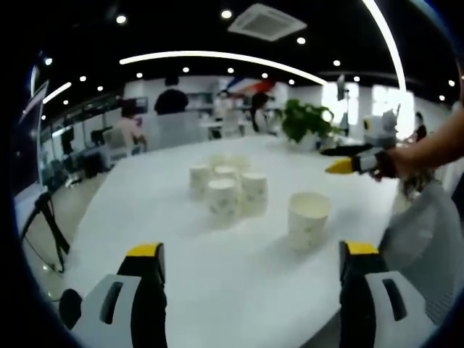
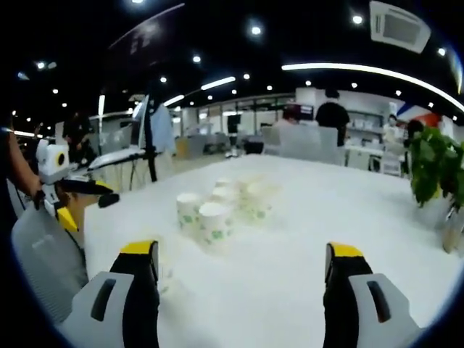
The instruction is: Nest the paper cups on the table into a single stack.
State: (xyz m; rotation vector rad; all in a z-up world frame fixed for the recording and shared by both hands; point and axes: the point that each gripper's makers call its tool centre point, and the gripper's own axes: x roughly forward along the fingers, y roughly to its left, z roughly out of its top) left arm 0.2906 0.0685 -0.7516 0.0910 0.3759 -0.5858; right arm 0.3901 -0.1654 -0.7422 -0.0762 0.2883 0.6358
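Cups cluster on table, both grippers spread wide.

You face an open office with a dark ceiling, recessed spotlights and long curved light strips. A leafy green plant stands beyond the white table

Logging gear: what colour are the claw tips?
Yellow tips on the left claw, clearest in the left gripper view.

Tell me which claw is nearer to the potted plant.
Right. The potted plant stands close beside the right claw, off to its right; the left claw is farther back, with the paper cups between it and the plant.
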